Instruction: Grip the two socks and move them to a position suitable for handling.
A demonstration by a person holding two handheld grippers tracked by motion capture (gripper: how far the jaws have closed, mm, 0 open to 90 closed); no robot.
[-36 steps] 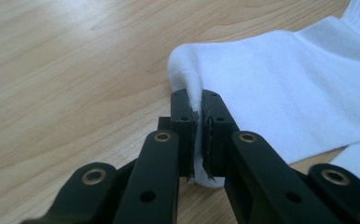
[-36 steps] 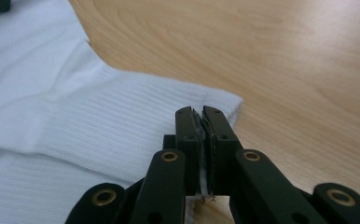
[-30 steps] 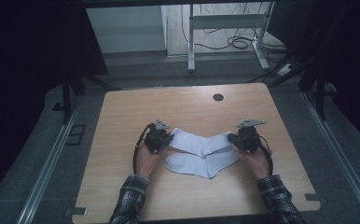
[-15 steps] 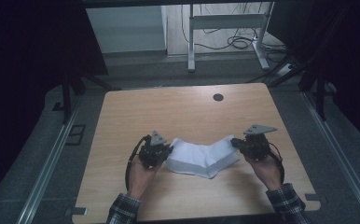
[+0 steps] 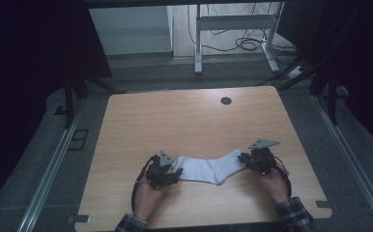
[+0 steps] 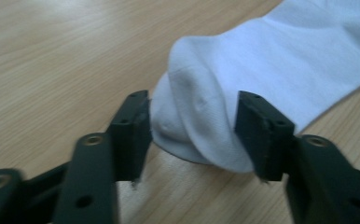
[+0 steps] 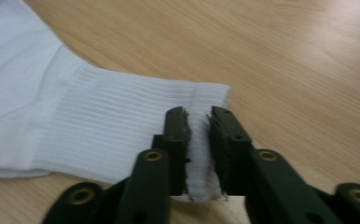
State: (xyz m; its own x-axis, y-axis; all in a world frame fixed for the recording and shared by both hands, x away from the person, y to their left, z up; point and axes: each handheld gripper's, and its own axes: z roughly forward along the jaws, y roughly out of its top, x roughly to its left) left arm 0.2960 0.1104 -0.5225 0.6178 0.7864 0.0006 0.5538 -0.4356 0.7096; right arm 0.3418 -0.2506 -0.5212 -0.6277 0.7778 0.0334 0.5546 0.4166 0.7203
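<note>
**Near the front edge: a white sock stretched between two grippers**

Toward the front edge of the wooden table (image 5: 141,121), a little left of the middle, the left gripper (image 5: 171,171) sits low over the surface in the person's left hand (image 5: 148,198), its grey three-cornered plate on top. Its jaws have just been opening and now stand moderately wide. In the left gripper view the rounded toe end of the white sock (image 6: 225,93) lies between the two black pads (image 6: 131,130), with the fabric close to the inner faces but not squeezed by them; the toe rests on the wood.

From there the sock (image 5: 208,166) runs rightward along the table, flat on the surface, with a bend about midway so that its right part rises slightly toward the back edge. It lies well clear of the left and right edges and far from the dark round hole (image 5: 226,100) near the back edge.

At the sock's right end the right gripper (image 5: 245,158) meets the ribbed cuff, held in the right hand (image 5: 274,181), whose checked sleeve (image 5: 293,215) shows at the front edge. Its jaws have just been easing apart, yet they remain narrow. In the right gripper view the cuff's edge (image 7: 199,154) is bunched between the pads and pressed by both, while the rest of the cuff (image 7: 113,130) spreads flat to the left on the table.
</note>
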